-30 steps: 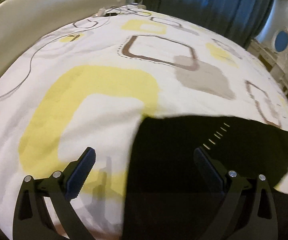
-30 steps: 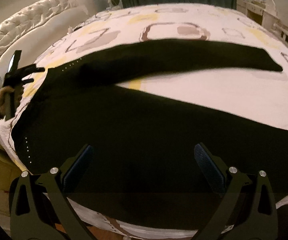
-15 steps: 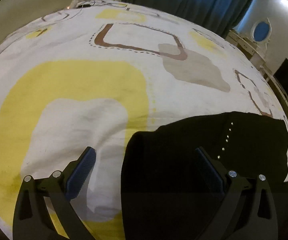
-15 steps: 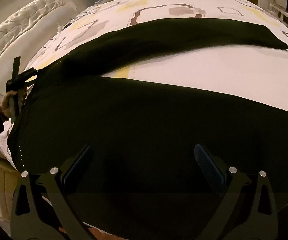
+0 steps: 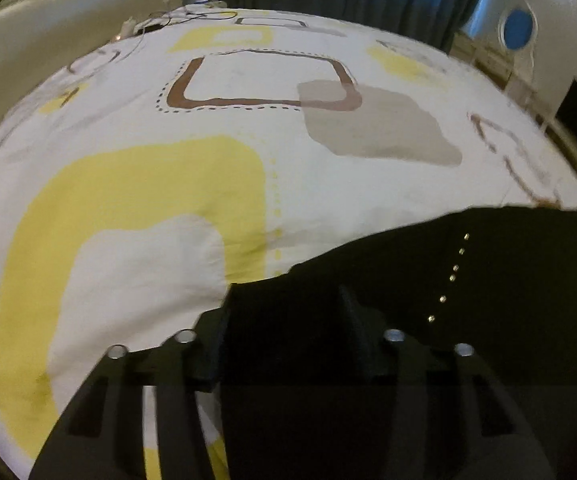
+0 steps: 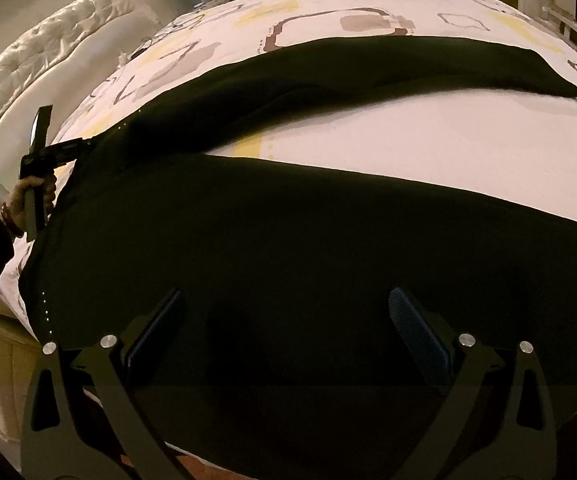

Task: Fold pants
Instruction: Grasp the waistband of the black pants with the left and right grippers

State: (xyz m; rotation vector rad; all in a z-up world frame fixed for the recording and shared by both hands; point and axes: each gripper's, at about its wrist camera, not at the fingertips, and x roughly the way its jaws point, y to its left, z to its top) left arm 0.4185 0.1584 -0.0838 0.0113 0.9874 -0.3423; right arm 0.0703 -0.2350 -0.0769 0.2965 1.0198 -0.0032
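Pants (image 6: 308, 248), black, lie spread on my bed sheet (image 6: 428, 140), the two legs running off to the right with a strip of sheet showing between them. My left gripper (image 5: 284, 312) sits at the waistband corner and its jaws are closing, with the dark cloth between them; I cannot tell whether the pads press on it yet. A row of small shiny studs (image 5: 448, 276) runs just to its right. My right gripper (image 6: 288, 324) hangs over the near leg, jaws spread wide, gripping nothing.
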